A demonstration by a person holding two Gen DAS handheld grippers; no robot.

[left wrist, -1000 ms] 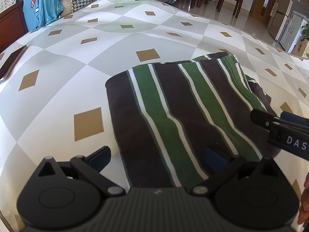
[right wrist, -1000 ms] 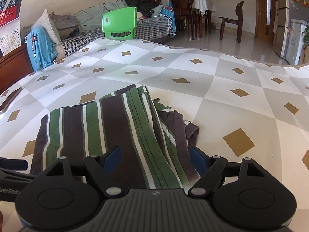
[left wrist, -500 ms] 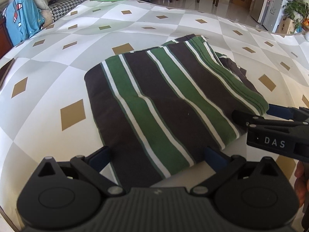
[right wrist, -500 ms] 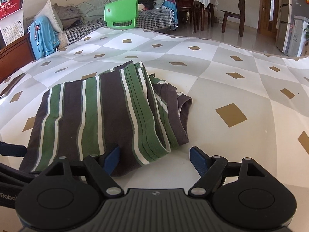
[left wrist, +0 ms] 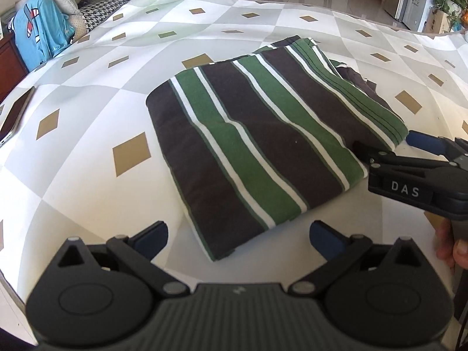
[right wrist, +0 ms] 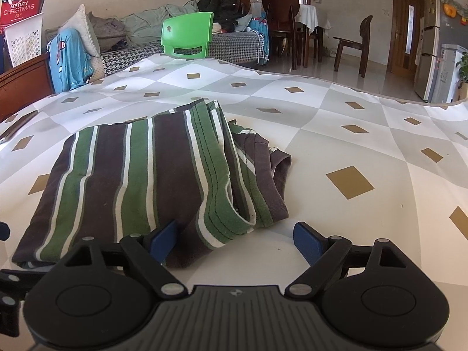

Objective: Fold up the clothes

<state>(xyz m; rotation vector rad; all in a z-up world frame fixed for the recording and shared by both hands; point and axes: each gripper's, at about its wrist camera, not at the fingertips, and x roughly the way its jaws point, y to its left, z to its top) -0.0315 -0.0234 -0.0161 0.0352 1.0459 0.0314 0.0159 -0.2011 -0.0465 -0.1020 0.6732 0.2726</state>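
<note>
Striped garment (left wrist: 257, 134): folded into a compact rectangle, lying flat on the diamond-patterned tabletop (left wrist: 96, 93), toward the near edge. Green, brown and white stripes running lengthwise. On the right side, stacked layer edges (right wrist: 234, 193) exposed, with a brown hem or sleeve portion (right wrist: 272, 169) protruding beyond the main rectangle.

Left gripper (left wrist: 238, 238): fingers spread wide, clamped on nothing, positioned just short of the near corner of the garment. Right gripper (right wrist: 235, 238): fingers likewise apart, empty; left fingertip (right wrist: 163, 238) touching or just over the near right edge of the fabric, right fingertip above bare table. In the left view, right gripper (left wrist: 409, 158) visible just beside the right corner.

Step in hand, by judgement: late stage, fold largely complete, both tools clear of the cloth. Either finished or one tidying pass remaining.

Next move, if any: tuck the protruding brown portion under or over the stack; requires a low approach along the tabletop, closing on the loose edge only, without dragging the stacked layers out of alignment.

Surroundings: phone or tablet (left wrist: 16, 114) near the left table edge; green chair (right wrist: 187, 36) beyond the far edge.
</note>
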